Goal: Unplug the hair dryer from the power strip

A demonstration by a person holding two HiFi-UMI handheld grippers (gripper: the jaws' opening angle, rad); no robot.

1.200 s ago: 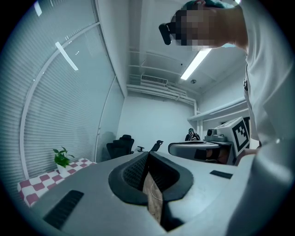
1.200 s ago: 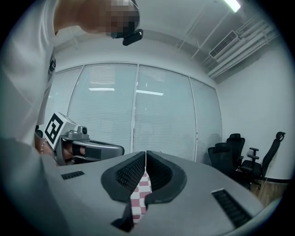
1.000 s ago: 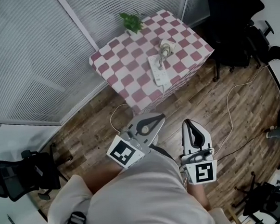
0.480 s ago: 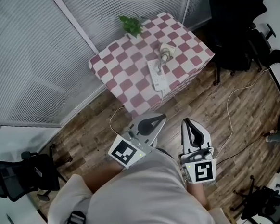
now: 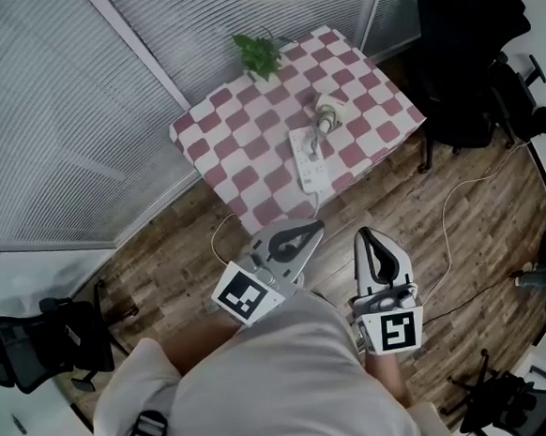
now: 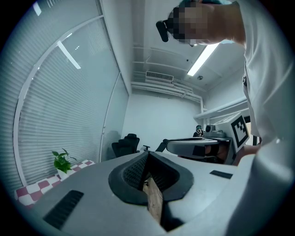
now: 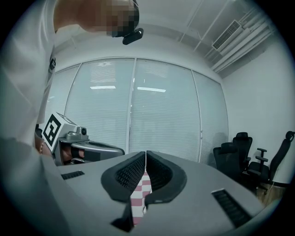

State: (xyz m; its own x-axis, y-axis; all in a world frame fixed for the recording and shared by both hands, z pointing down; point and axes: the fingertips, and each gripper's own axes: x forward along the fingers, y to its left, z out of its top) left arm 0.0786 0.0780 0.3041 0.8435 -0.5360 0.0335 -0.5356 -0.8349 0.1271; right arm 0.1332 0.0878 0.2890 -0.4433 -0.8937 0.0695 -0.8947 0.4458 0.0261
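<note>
A white power strip [image 5: 310, 158] lies near the front edge of a table with a red-and-white checked cloth [image 5: 248, 139]. The cream hair dryer [image 5: 326, 109] lies just behind it, its cord running to the strip. Both grippers hang over the wood floor, short of the table and pointing level at it. My left gripper [image 5: 313, 226] is shut and empty, its jaws meeting at the tip [image 6: 148, 155]. My right gripper [image 5: 366, 236] is shut too, with nothing in it [image 7: 146, 154]. A strip of checked cloth [image 7: 140, 193] shows under its jaws.
A potted plant [image 5: 258, 52] stands at the table's far edge by the window blinds [image 5: 57, 107]. Black office chairs stand at the right [image 5: 467, 56] and lower left [image 5: 38, 344]. White cables [image 5: 451, 208] trail over the floor.
The table, strip and dryer have drawn nearer in the head view as both grippers moved forward toward them. Both pairs of jaws stayed shut.
</note>
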